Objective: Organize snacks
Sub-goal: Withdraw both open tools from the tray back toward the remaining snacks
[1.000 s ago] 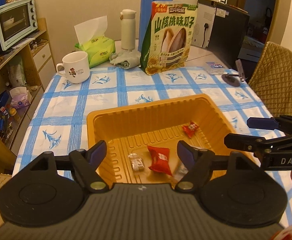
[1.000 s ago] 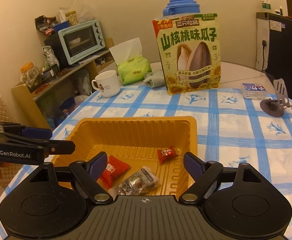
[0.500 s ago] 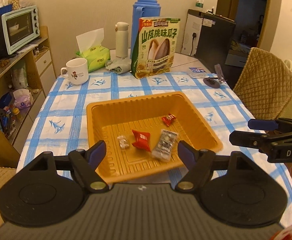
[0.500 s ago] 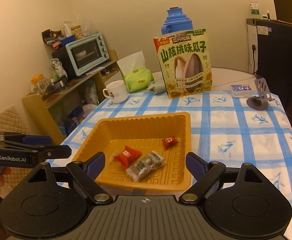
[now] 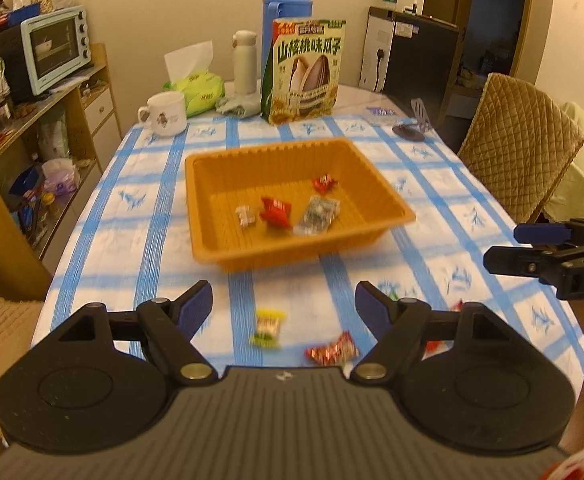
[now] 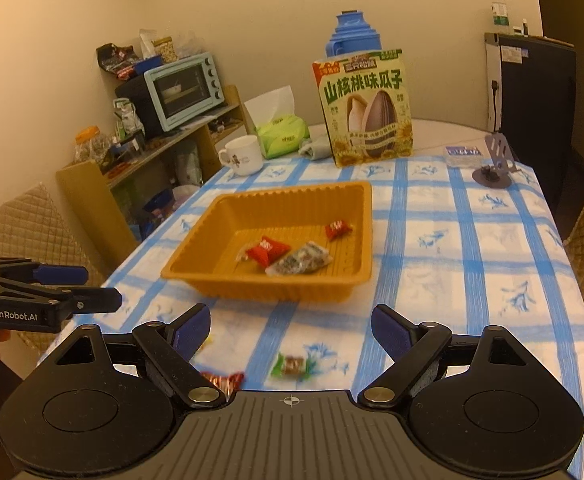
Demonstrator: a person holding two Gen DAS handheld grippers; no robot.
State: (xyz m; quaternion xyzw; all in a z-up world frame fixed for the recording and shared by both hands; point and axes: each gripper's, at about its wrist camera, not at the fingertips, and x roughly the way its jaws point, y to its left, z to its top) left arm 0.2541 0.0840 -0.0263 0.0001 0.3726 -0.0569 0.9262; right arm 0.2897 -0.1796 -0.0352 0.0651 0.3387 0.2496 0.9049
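An orange tray (image 5: 211,248) (image 6: 195,272) sits mid-table. It holds a red packet (image 5: 275,212) (image 6: 265,249), a clear packet (image 5: 316,215) (image 6: 300,262), a small red candy (image 5: 324,184) (image 6: 338,229) and a small pale candy (image 5: 245,216). Loose on the cloth near the front edge lie a yellow-green candy (image 5: 267,327) (image 6: 292,365) and a red-orange candy (image 5: 332,351) (image 6: 221,381). My left gripper (image 5: 283,306) is open and empty, above the loose candies. My right gripper (image 6: 291,330) is open and empty, also back from the tray.
A sunflower-seed bag (image 5: 306,70), blue thermos (image 5: 287,12), white flask (image 5: 244,62), tissue pack (image 5: 195,88) and mug (image 5: 165,114) stand at the far end. A phone stand (image 5: 414,122) is far right. A chair (image 5: 520,148) and shelf with oven (image 5: 55,46) flank the table.
Both grippers have pulled back and up from the tray. The loose candies near the front edge have come into view. Both stay open.
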